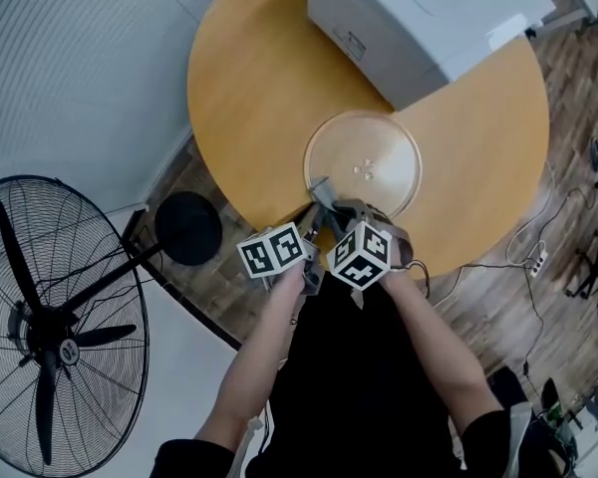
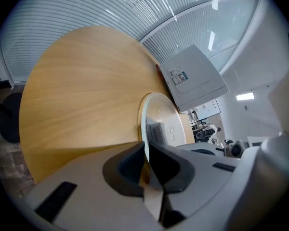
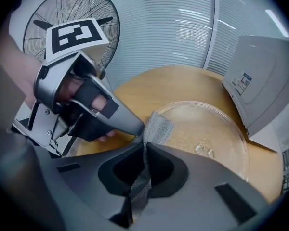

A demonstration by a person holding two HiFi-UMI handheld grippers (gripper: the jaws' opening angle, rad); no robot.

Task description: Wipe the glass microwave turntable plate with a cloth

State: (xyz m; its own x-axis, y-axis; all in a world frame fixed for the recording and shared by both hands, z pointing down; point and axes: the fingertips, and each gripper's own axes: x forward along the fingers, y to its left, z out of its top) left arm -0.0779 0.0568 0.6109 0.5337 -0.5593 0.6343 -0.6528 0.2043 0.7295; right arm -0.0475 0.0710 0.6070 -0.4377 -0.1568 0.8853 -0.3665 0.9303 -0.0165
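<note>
Now — left tongs (image 2: 145, 150): plate (image 2: 167, 120); right tongs (image 3: 145, 149): cloth (image 3: 157, 126)

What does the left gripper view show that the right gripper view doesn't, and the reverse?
Only the left gripper view shows the plate rim clamped between the left tool's jaws. Only the right gripper view shows the right tool pinching the grey cloth, plus the standing fan behind. Both show the plate, the round wooden table and the white microwave.
</note>
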